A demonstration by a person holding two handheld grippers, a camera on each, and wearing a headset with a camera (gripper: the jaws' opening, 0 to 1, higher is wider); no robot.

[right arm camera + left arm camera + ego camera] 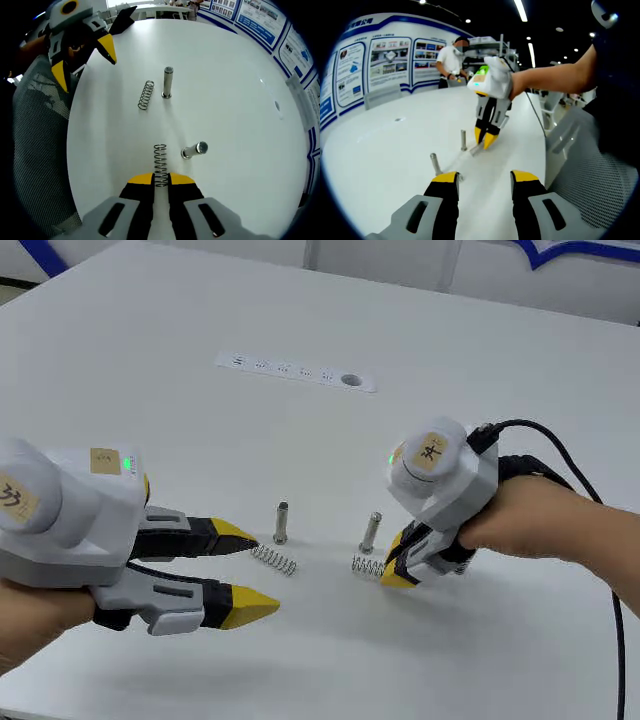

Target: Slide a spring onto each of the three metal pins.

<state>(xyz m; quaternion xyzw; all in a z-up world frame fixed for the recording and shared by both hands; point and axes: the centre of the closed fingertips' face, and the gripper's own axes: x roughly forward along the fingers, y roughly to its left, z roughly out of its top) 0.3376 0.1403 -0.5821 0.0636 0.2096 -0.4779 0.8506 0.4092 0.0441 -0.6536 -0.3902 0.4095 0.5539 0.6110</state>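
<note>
Your left gripper (265,573), the bulky grey-and-white tool with black jaws tipped in yellow, sits low over the broad white tabletop (180,410). Its jaws are spread wide and nothing is between them; its own view shows the same gap (484,176). Your right gripper (395,575), built the same way and trailing a black cable (560,455), points steeply down at the table. Its jaws are drawn nearly together and pinch one end of a thin silver wire coil, the held spring (367,565). In the right gripper view that coil (160,162) runs straight out from between the yellow tips (161,180) and appears to lie along the surface.

At the far side of the table lies a long white power strip (295,371).

Two short grey metal pins stand on their bases between your tools. The left pin (281,523) stands just beyond the upper tip of your left gripper. The right pin (371,532) stands just beside the right gripper's tips, with the held spring at its foot on the side nearer you.

A second silver coil, the loose spring (273,559), lies flat just beside the left pin's base. It is close to your left gripper's upper tip, though you cannot tell whether they touch. From the right gripper view it lies alongside that pin (167,82), on its left (145,94).
</note>
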